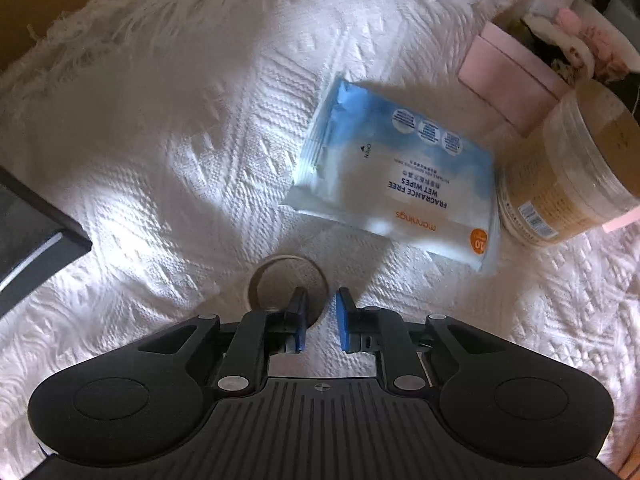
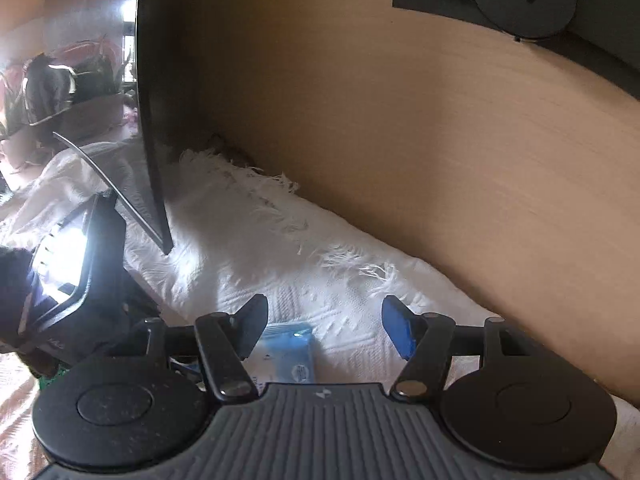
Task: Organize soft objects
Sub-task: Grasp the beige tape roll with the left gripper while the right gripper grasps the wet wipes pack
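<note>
A blue and white pack of wet wipes (image 1: 394, 178) lies flat on the white textured cloth (image 1: 168, 152). My left gripper (image 1: 321, 294) points down at the cloth just in front of the pack. A small pale ring (image 1: 280, 270) lies under its fingertips; the ring's right rim runs through the narrow gap between the blue pads, which do not visibly press on it. In the right wrist view my right gripper (image 2: 324, 314) stands open above the cloth (image 2: 256, 240) with nothing between its fingers. A corner of the wipes pack (image 2: 290, 346) shows below it.
A round tan tub (image 1: 568, 168) and a pink box (image 1: 512, 80) stand right of the pack, with a bowl of pink things (image 1: 576, 36) behind. A dark screen's corner (image 1: 28, 232) juts in at left. A wooden wall (image 2: 400, 140) and a black panel (image 2: 150, 120) border the cloth.
</note>
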`<state>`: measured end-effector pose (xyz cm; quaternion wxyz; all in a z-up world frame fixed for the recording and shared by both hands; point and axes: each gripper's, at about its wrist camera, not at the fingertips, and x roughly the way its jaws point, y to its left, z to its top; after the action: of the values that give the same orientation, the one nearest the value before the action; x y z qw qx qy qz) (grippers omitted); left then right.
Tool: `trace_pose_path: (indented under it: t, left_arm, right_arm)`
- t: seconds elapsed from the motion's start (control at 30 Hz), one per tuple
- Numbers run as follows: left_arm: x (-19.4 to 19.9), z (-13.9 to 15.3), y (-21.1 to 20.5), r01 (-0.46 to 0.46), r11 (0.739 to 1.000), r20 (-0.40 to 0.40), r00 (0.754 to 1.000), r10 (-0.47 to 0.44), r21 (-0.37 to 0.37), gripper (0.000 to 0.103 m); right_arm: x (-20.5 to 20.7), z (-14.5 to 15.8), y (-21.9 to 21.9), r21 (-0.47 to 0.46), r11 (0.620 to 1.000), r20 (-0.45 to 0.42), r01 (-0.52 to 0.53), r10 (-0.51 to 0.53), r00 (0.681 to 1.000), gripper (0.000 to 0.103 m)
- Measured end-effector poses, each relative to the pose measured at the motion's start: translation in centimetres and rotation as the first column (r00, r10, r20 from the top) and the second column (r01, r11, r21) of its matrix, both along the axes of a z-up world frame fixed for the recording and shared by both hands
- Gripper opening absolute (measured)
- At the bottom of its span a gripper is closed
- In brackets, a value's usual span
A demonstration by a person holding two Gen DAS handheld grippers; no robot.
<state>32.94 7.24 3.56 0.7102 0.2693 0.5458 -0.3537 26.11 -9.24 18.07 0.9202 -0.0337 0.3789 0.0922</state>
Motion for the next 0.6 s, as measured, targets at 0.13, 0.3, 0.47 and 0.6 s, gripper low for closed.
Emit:
trace_pose_path:
  t: [0.13, 0.3, 0.47, 0.6]
  left_arm:
    - [1.2, 0.1, 1.4, -0.084, 0.994, -0.038, 0.996, 0.081, -0.073, 0.01]
    - [2.5, 1.0, 4.9, -0.236, 0.943, -0.1, 0.971, 0.218, -0.235, 0.007]
    - [1.3, 3.2, 8.7, -0.278, 0.886, -0.134, 0.96, 0.245, -0.372, 0.007]
    - [0.1, 3.9, 11.6, -0.353, 0.825, -0.147, 0.935, 0.322, -0.441, 0.007]
  right_arm:
    - [0.9, 0.0, 0.4, 0.008, 0.997, -0.059, -0.071, 0.071, 0.996, 0.064]
    - [1.5, -1.0, 0.9, -0.063, 0.987, -0.16, -0.146, 0.134, 0.978, 0.064]
    - [2.7, -2.5, 1.7, 0.0, 0.988, -0.284, -0.155, 0.149, 0.947, 0.064]
    - [4.1, -3.8, 2.9, 0.03, 0.993, -0.37, -0.113, 0.116, 0.922, 0.064]
